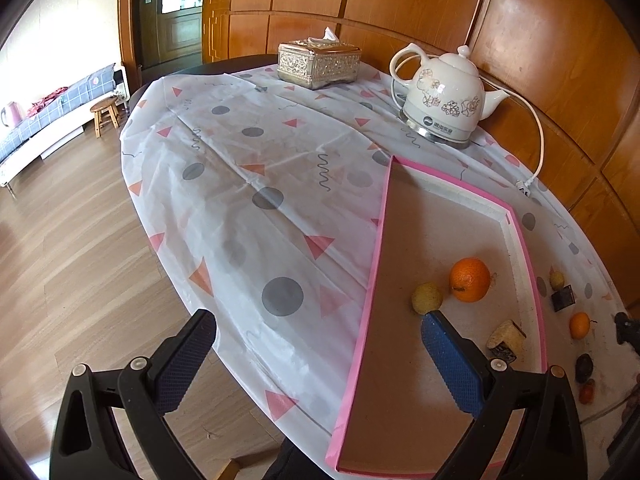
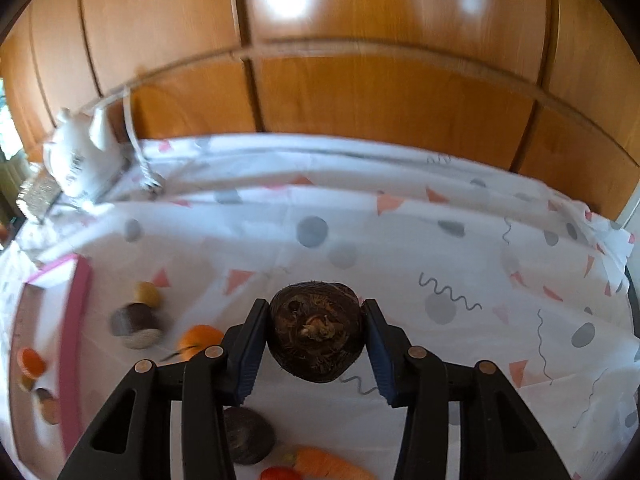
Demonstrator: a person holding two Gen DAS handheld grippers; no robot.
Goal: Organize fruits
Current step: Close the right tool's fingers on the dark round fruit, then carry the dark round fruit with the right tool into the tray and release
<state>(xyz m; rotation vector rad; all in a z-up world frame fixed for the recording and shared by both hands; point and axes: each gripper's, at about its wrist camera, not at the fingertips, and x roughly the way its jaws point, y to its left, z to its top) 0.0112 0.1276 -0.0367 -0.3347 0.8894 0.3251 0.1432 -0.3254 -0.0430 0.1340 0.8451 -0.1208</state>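
Observation:
My right gripper (image 2: 316,309) is shut on a dark brown, rough, round fruit (image 2: 316,340), held just above the patterned tablecloth. Below it lie a dark purple fruit (image 2: 248,436), a carrot (image 2: 328,464) and something red (image 2: 280,474). To the left, a small orange (image 2: 198,340), a cut dark-skinned piece (image 2: 138,324) and a yellow fruit (image 2: 148,294) sit beside the pink-rimmed tray (image 2: 76,320). My left gripper (image 1: 320,320) is open and holds nothing, over the tray's (image 1: 376,264) left rim. Inside the tray are an orange (image 1: 470,279), a yellow-green fruit (image 1: 427,298) and a cut piece (image 1: 506,340).
A white kettle (image 1: 440,104) with its cord and a silver tissue box (image 1: 318,64) stand at the far side of the round table. Wooden wall panels rise right behind it. The table edge (image 1: 168,264) drops to wood floor on the left.

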